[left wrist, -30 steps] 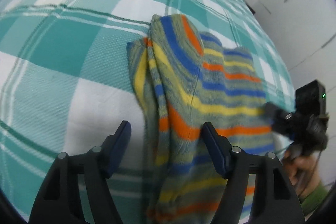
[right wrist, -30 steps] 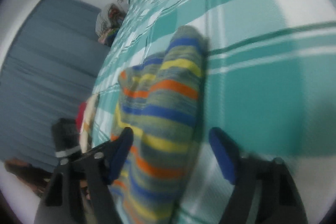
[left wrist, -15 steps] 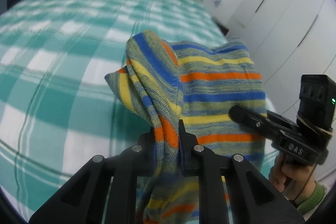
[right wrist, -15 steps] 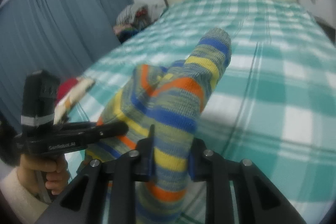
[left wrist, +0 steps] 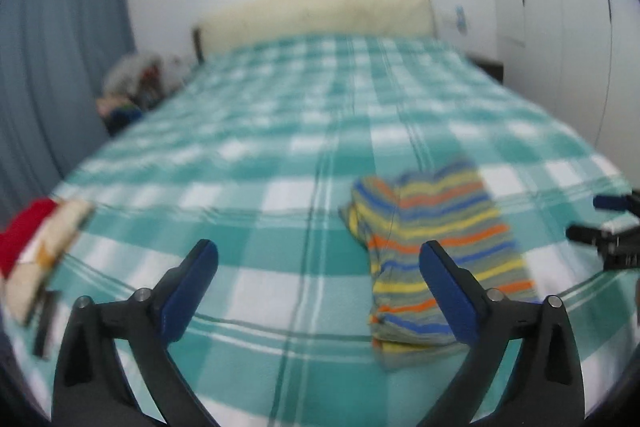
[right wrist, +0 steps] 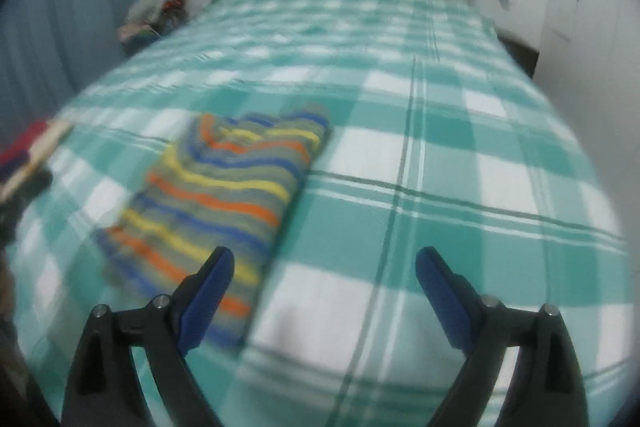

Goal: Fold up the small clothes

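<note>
On the checked bed (left wrist: 280, 131), the striped garment (left wrist: 436, 247) lies seemingly folded; the left claw (left wrist: 318, 269) and right claw (right wrist: 325, 277), jaws just opened wide, hold nothing beside it.

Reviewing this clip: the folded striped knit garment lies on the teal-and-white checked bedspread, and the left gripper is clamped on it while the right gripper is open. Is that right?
Not quite. The left gripper is open too, having just opened, its jaws wide apart with nothing between them, as the left wrist view shows. The folded striped knit garment does lie free on the teal-and-white checked bedspread, and the right gripper is open.
</note>
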{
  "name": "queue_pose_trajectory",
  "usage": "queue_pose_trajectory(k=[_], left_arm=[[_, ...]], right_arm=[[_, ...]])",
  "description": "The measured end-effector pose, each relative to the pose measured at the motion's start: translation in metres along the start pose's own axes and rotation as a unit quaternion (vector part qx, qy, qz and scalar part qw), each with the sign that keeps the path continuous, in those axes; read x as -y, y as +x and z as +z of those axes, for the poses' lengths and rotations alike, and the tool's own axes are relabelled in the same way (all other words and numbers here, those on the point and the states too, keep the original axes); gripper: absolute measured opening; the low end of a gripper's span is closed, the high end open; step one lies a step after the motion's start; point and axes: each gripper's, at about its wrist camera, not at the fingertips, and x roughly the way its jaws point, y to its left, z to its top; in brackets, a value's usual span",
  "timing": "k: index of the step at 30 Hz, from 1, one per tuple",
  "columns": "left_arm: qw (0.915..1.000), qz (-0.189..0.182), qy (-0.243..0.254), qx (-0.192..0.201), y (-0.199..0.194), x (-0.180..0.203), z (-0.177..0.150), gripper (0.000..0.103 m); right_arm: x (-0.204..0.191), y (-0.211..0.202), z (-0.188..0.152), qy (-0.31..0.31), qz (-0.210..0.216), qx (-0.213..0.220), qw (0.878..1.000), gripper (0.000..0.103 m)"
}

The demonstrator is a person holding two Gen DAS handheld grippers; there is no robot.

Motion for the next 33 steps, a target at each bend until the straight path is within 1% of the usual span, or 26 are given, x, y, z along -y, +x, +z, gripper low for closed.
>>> queue_pose_trajectory(k=[3, 4, 6, 8, 10, 15, 19, 22, 24, 27, 31, 33], left_arm=[[0.9998, 0.014, -0.008, 0.011, -0.04, -0.001, 0.006, 0.103], [0.9998, 0.01, -0.013, 0.007, -0.043, -0.003, 0.009, 0.103], [0.9994, -0.019, -0.028, -0.003, -0.058, -0.006, 0.008, 0.103], [0.9985, -0.033, -0.043, -0.009, -0.072, -0.008, 0.003, 0.103], [0.9983, -0.028, -0.05, -0.009, -0.085, -0.007, -0.003, 0.103], [0.9985, 0.005, -0.052, -0.019, -0.103, -0.001, -0.014, 0.103], [0.9982, 0.039, -0.039, -0.023, -0.114, 0.004, -0.022, 0.103], [0.9963, 0.071, -0.02, -0.043, -0.118, 0.008, -0.026, 0.103], [0.996, 0.067, -0.023, -0.054, -0.12, 0.008, -0.029, 0.103], [0.9971, 0.035, -0.031, -0.061, -0.125, 0.007, -0.031, 0.103], [0.9973, 0.036, -0.026, -0.059, -0.129, 0.011, -0.031, 0.103], [0.997, 0.025, -0.029, -0.067, -0.127, 0.012, -0.033, 0.103]], right_arm=[[-0.011, -0.045, -0.008, -0.007, 0.005, 0.027, 1.0, 0.097], [-0.013, -0.06, -0.012, -0.008, 0.007, 0.032, 0.999, 0.098], [-0.022, -0.078, -0.017, -0.014, 0.007, 0.036, 0.999, 0.099], [-0.033, -0.098, -0.021, -0.023, 0.003, 0.043, 0.999, 0.1], [-0.044, -0.117, -0.028, -0.029, -0.011, 0.051, 0.998, 0.102], [-0.065, -0.153, -0.046, -0.028, -0.023, 0.064, 0.997, 0.103], [-0.077, -0.167, -0.057, -0.017, -0.024, 0.062, 0.998, 0.103], [-0.086, -0.175, -0.066, -0.017, -0.026, 0.059, 0.998, 0.103], [-0.091, -0.176, -0.07, -0.022, -0.033, 0.055, 0.998, 0.103], [-0.096, -0.178, -0.074, -0.031, -0.048, 0.049, 0.997, 0.103], [-0.095, -0.179, -0.074, -0.03, -0.071, 0.05, 0.996, 0.103], [-0.094, -0.18, -0.074, -0.025, -0.075, 0.051, 0.996, 0.103]])
